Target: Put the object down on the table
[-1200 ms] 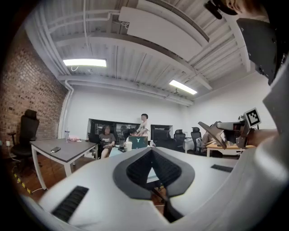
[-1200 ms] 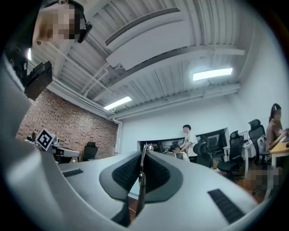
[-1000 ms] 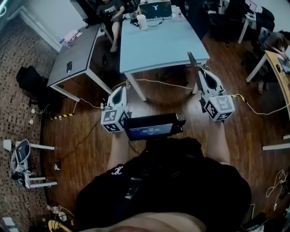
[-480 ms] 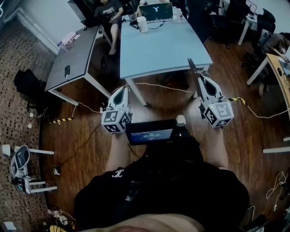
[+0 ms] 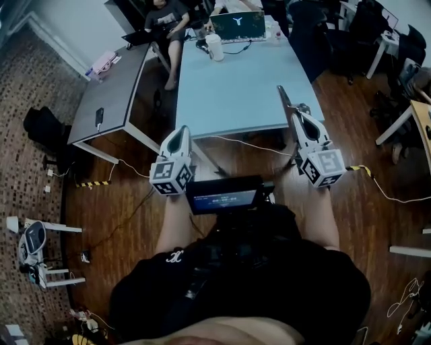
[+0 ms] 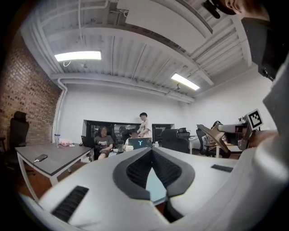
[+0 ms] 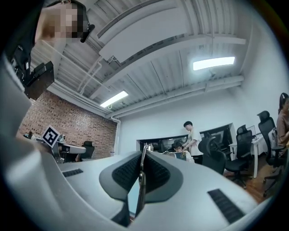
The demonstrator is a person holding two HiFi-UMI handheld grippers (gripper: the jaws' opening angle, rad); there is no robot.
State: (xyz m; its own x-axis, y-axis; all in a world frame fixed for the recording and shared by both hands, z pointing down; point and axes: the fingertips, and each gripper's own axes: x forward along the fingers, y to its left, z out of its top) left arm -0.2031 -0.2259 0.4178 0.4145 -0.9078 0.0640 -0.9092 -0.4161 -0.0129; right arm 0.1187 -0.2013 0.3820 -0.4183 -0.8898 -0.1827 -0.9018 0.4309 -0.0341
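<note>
My right gripper (image 5: 295, 114) is shut on a thin flat dark strip (image 5: 283, 98) that sticks out forward past its tips, over the near right corner of the light blue table (image 5: 236, 81). In the right gripper view the strip (image 7: 142, 189) shows edge-on, pinched between the pads of the gripper (image 7: 141, 159). The left gripper view shows the same strip (image 6: 216, 136) as a brownish slat at the right. My left gripper (image 5: 183, 132) hovers at the table's near left corner, tips (image 6: 151, 151) together with nothing in them.
A laptop (image 5: 239, 25) and a white cup (image 5: 215, 47) stand at the blue table's far end, where a person (image 5: 165, 13) sits. A grey table (image 5: 111, 87) with a phone (image 5: 100, 116) stands at the left. Cables (image 5: 249, 140) cross the wood floor; office chairs (image 5: 397, 60) are at the right.
Both grippers have come forward towards the blue table, which now lies closer. The right gripper's strip now reaches over the table's near right corner. Neither grip has changed.
</note>
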